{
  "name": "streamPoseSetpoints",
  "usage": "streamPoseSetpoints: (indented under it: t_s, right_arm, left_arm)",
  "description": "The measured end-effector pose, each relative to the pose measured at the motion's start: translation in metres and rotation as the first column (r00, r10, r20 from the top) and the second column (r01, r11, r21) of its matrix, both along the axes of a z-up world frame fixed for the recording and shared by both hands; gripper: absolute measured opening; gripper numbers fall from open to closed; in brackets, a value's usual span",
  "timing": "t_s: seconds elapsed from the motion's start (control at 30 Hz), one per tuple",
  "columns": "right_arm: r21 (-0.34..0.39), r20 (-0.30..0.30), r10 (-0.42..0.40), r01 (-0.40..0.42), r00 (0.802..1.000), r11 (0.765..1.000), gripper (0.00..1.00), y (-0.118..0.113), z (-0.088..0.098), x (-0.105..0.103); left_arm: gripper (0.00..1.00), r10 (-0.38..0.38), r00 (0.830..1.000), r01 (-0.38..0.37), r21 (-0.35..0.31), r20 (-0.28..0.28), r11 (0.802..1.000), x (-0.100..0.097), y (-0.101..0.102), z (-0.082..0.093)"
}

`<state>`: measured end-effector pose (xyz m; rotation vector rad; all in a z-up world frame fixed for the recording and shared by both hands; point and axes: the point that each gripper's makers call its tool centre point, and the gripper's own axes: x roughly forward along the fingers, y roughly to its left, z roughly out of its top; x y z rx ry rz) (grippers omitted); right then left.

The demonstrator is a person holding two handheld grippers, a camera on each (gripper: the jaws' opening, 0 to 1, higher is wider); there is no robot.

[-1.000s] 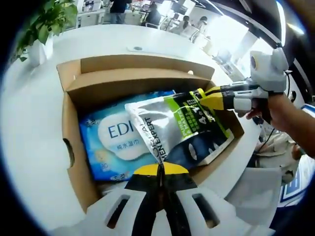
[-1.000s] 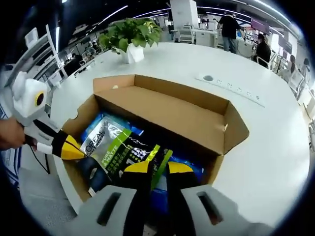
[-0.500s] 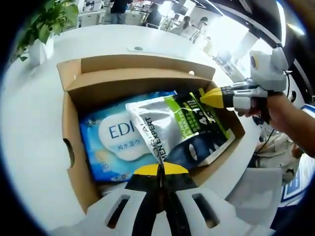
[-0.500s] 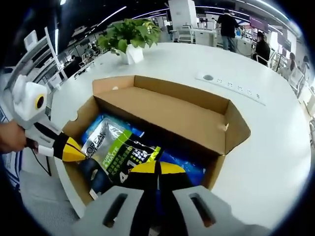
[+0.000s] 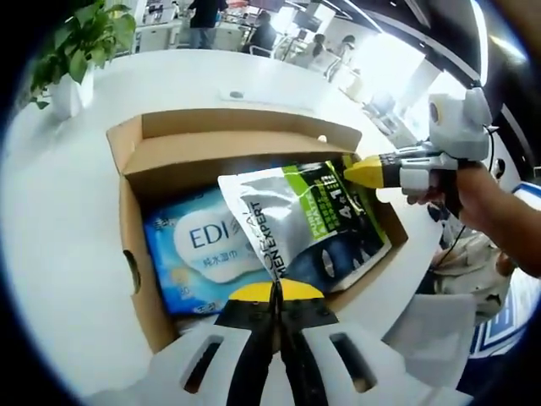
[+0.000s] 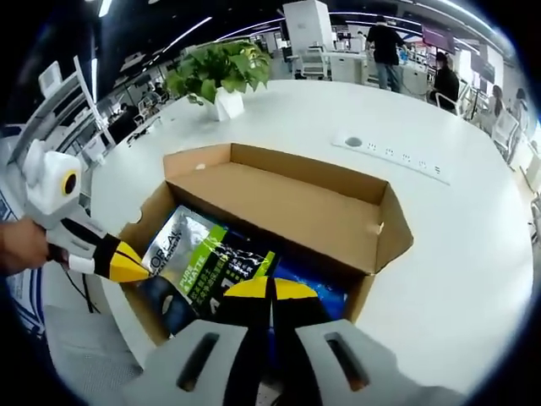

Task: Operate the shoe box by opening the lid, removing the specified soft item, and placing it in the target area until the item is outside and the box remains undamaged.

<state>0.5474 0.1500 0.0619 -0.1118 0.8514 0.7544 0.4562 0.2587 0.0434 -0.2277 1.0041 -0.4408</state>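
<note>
An open cardboard shoe box (image 5: 237, 127) sits on the white table, its lid flap folded back. Above its contents hangs a soft silver, green and black pouch (image 5: 304, 211). My left gripper (image 5: 275, 289) is shut on the pouch's near edge. My right gripper (image 5: 351, 172) comes in from the right, shut on the pouch's far corner. In the right gripper view the same box (image 6: 279, 169) lies below, my right gripper (image 6: 270, 288) is shut on the pouch (image 6: 203, 262), and the left gripper (image 6: 135, 269) pinches its left corner. A blue wipes pack (image 5: 199, 245) lies under it in the box.
A potted plant (image 6: 221, 72) stands on the round white table (image 6: 456, 254) beyond the box, with a socket strip (image 6: 389, 154) to its right. The table's edge runs close behind the box on my side. People stand far back in the office.
The right gripper has gone from open to shut on the pouch. Both grippers have risen a little with the pouch, so the box now looks smaller and lower.
</note>
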Motion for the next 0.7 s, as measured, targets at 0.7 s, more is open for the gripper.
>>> streamPoseSetpoints:
  t_s: [0.7]
  right_arm:
    - [0.023,0.073,-0.081,0.08,0.994,0.997,0.0,-0.052,0.055,0.005]
  left_arm:
    - [0.0,-0.077,0.992,0.079,-0.019,0.1,0.997,0.013,-0.047,0.06]
